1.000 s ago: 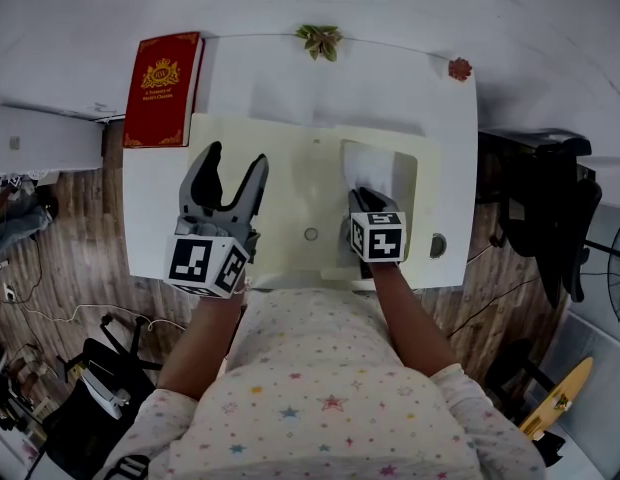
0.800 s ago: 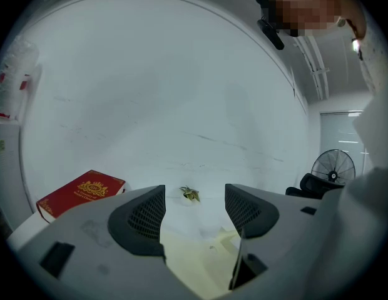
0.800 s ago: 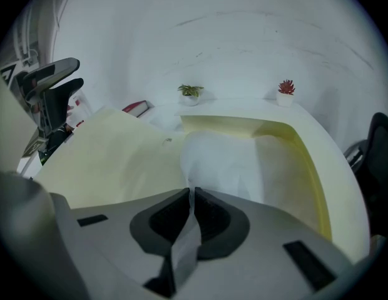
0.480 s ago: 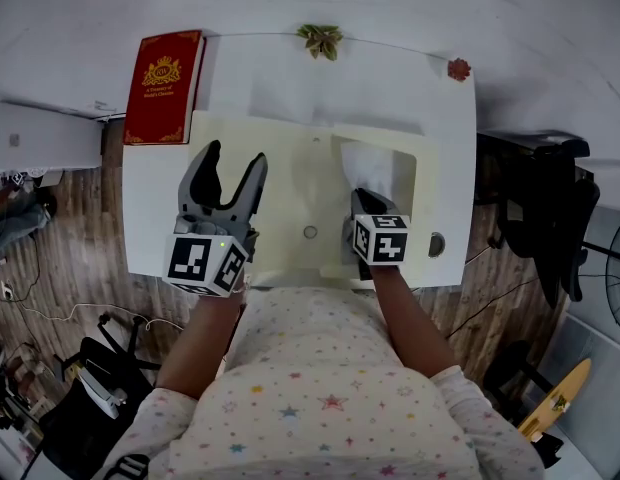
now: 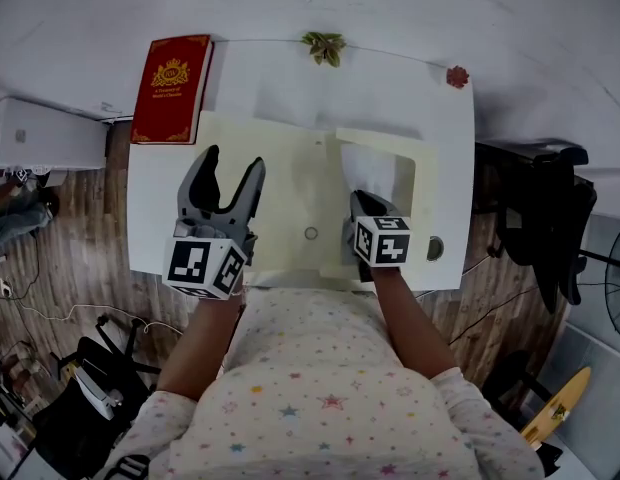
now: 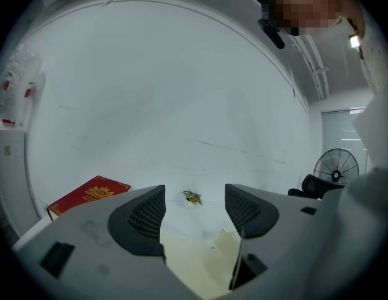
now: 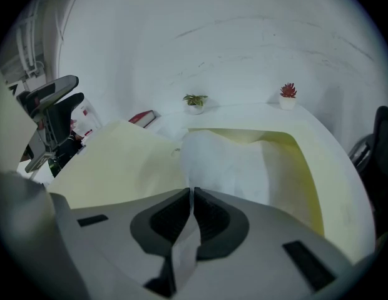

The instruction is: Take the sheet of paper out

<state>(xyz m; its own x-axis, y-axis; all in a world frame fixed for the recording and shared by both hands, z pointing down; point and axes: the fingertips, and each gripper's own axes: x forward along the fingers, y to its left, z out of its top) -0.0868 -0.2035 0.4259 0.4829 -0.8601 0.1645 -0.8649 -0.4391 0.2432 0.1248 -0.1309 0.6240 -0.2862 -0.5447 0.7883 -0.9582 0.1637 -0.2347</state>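
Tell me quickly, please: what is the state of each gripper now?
Left gripper: open, holding nothing.
Right gripper: closed on the white sheet of paper.

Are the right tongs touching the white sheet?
Touching. The right gripper view shows the right tongs shut on the white sheet, its edge pinched between the jaws.

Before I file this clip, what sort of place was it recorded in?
Probably an office or workroom, though I can't be sure. A white table against a plain wall holds a red book and a small potted plant. A black chair and a standing fan are beside it.
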